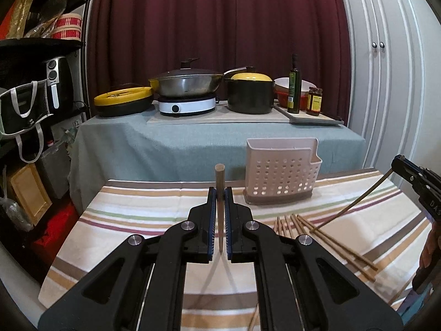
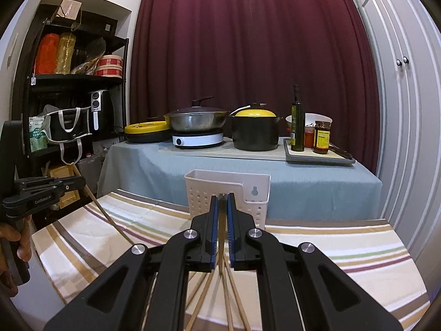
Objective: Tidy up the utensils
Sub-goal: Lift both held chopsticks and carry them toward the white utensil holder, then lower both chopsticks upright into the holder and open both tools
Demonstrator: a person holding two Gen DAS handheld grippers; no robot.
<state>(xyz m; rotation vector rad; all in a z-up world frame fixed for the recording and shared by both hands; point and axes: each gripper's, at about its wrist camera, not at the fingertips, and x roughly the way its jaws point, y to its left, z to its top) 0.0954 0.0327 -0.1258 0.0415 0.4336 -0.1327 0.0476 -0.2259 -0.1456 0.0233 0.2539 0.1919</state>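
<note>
Each camera sits just behind its own tool and looks forward along the fingers, low over the striped desk [image 1: 132, 220]. The left wrist view faces the far curtain with the white holder [image 1: 281, 176] ahead to its right; the right wrist view sits close behind that holder, almost centred. Both share the holder, the cookware table and the curtain, and each catches the other tool at its edge.

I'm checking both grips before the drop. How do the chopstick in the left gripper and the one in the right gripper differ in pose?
The left gripper holds its chopstick with the blunt end up above the fingertips. The right gripper holds its chopstick slanting down, its tip among the loose chopsticks on the tablecloth. Both are slim wood, each clamped singly.
</note>
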